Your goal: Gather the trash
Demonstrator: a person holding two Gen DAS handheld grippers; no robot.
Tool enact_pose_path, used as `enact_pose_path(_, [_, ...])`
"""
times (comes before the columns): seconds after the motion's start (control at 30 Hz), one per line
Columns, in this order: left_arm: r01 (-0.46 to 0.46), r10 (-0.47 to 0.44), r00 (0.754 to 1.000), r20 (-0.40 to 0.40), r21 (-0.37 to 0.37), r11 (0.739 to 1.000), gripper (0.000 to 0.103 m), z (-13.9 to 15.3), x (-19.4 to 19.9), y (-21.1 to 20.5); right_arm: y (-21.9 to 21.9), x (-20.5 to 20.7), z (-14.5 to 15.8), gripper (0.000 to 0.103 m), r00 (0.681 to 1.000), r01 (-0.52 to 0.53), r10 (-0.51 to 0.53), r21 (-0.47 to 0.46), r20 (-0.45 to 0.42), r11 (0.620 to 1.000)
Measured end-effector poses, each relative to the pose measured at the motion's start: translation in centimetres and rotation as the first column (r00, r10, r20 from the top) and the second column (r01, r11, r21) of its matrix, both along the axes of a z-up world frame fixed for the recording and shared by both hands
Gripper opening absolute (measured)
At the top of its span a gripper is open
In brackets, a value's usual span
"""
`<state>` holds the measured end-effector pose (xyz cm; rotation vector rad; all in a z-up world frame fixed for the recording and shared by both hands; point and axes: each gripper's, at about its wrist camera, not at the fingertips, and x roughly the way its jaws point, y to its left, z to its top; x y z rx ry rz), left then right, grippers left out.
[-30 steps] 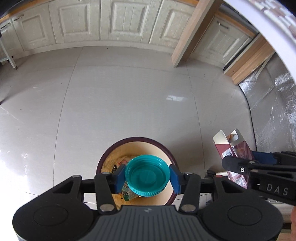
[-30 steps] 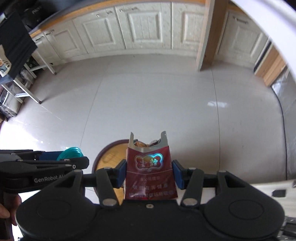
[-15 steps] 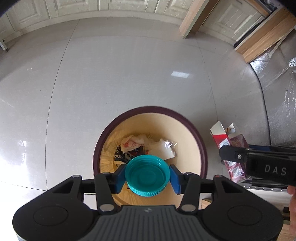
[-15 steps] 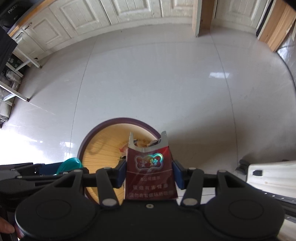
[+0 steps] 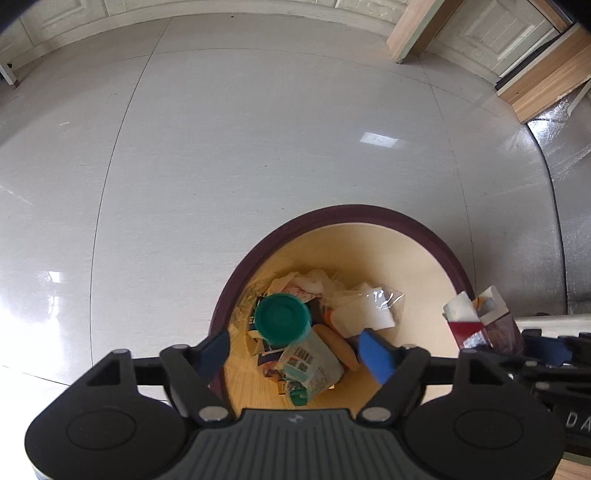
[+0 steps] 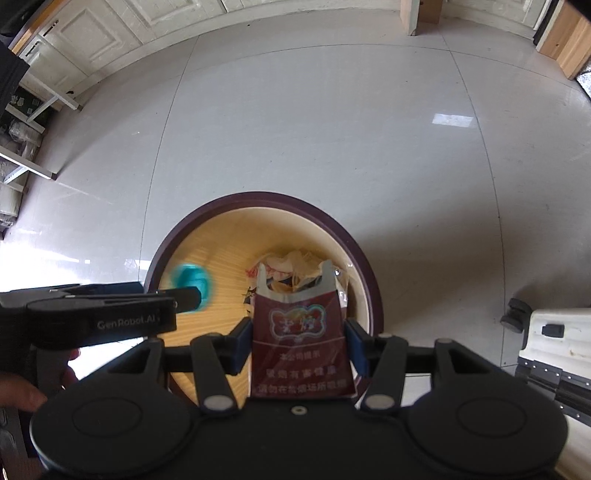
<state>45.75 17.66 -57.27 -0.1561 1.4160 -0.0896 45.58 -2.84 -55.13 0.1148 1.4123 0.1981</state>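
A round bin (image 5: 334,216) with a dark rim and pale wooden inside stands on the floor below both grippers. My left gripper (image 5: 293,352) hangs over it, its jaws opening and its pads touching nothing. A teal-lidded clear container (image 5: 282,317) is loose inside the bin, over paper and plastic scraps. It shows as a teal blur (image 6: 192,278) in the right wrist view, beside the left gripper (image 6: 170,293). My right gripper (image 6: 299,345) is shut on a red cigarette pack (image 6: 299,325) with a torn top, held above the bin (image 6: 258,195). The pack (image 5: 476,325) also appears at the right of the left wrist view.
Pale glossy floor tiles surround the bin. White cabinet doors (image 6: 110,55) and a wooden post (image 5: 417,33) line the far side. A white wheeled case (image 6: 550,343) sits at the right, a metal rack (image 6: 22,162) at the left. A person's hand (image 6: 22,391) holds the left gripper.
Both grippers have sunk toward the bin, which now looks larger. The left jaws have opened and the teal-lidded container has dropped out into the bin. The right gripper still holds the pack.
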Motion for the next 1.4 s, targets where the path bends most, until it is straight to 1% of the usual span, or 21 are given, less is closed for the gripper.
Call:
enact_pose_path(0.03, [-0.001, 0.001, 1.0, -0.009, 0.004, 1.0, 0.087, -0.1, -0.2, 0.1, 0.1, 0.1, -0.1, 0.055, 1.0, 0.0, 0.0, 0.002, 0.0, 1.0])
enact_pose_path(0.17, [-0.008, 0.009, 0.999, -0.035, 0.029, 1.0, 0.095, -0.3, -0.9, 0.6, 0.3, 0.6, -0.3, 0.056, 1.0, -0.008, 0.007, 0.013, 0.006, 1.0])
enact_pose_path(0.2, [-0.016, 0.018, 0.999, -0.041, 0.033, 0.999, 0.098, -0.4, -1.1, 0.8, 0.3, 0.7, -0.3, 0.058, 1.0, -0.015, 0.015, 0.018, 0.009, 1.0])
enact_pose_path(0.27, [-0.04, 0.041, 0.998, -0.05, 0.034, 0.999, 0.1, -0.4, -1.3, 1.2, 0.3, 0.9, -0.4, 0.066, 1.0, -0.03, 0.03, 0.028, 0.009, 0.999])
enact_pose_path(0.3, [-0.051, 0.053, 0.997, -0.055, 0.032, 0.998, 0.103, -0.4, -1.5, 1.3, 0.3, 0.9, -0.4, 0.072, 0.999, -0.036, 0.036, 0.029, 0.009, 0.999])
enact_pose_path(0.43, [-0.064, 0.066, 0.995, -0.073, 0.039, 0.997, 0.103, -0.4, -2.2, 1.2, 0.2, 0.4, -0.5, 0.079, 0.999, -0.055, 0.055, 0.017, 0.001, 0.998])
enact_pose_path(0.57, [-0.075, 0.078, 0.994, -0.072, 0.043, 0.996, 0.103, -0.3, -2.7, 1.0, 0.0, -0.4, -0.6, 0.086, 0.997, -0.073, 0.073, 0.01, -0.013, 0.997])
enact_pose_path(0.73, [-0.083, 0.086, 0.994, -0.071, 0.044, 0.996, 0.103, 0.3, -2.9, 0.9, -0.4, -1.3, -0.2, 0.1, 0.996, -0.087, 0.087, -0.018, 0.003, 0.996])
enact_pose_path(0.8, [-0.092, 0.094, 0.993, -0.07, 0.043, 0.995, 0.103, 0.5, -3.0, 0.8, -0.9, -1.5, 0.1, 0.103, 0.997, -0.076, 0.076, -0.031, 0.015, 0.997])
enact_pose_path(0.87, [-0.094, 0.097, 0.993, -0.07, 0.044, 0.995, 0.103, 1.0, -3.3, 0.7, -1.3, -1.6, 0.6, 0.103, 0.997, -0.064, 0.066, -0.06, 0.032, 0.996])
enact_pose_path(0.97, [-0.086, 0.089, 0.993, -0.075, 0.039, 0.996, 0.103, 2.0, -3.8, 0.6, -1.8, -1.6, 1.4, 0.103, 0.997, -0.061, 0.064, -0.074, 0.039, 0.995])
enact_pose_path(1.07, [-0.081, 0.083, 0.994, -0.071, 0.035, 0.996, 0.103, 3.6, -4.6, 0.5, -2.1, -1.9, 2.7, 0.103, 0.996, -0.066, 0.072, -0.101, 0.051, 0.993])
enact_pose_path(1.17, [-0.078, 0.081, 0.995, -0.056, 0.05, 0.996, 0.103, 6.2, -5.2, 0.6, -2.3, -2.2, 4.4, 0.103, 0.996, -0.061, 0.067, -0.111, 0.055, 0.992])
enact_pose_path(1.27, [-0.085, 0.087, 0.996, -0.032, 0.05, 0.995, 0.103, 9.6, -5.7, 0.6, -2.1, -2.6, 7.2, 0.103, 0.996, -0.053, 0.061, -0.119, 0.065, 0.991])
enact_pose_path(1.4, [-0.107, 0.107, 0.994, 0.006, 0.044, 0.993, 0.103, 15.4, -6.2, 0.9, -1.6, -3.1, 12.1, 0.103, 0.994, -0.049, 0.061, -0.121, 0.091, 0.991])
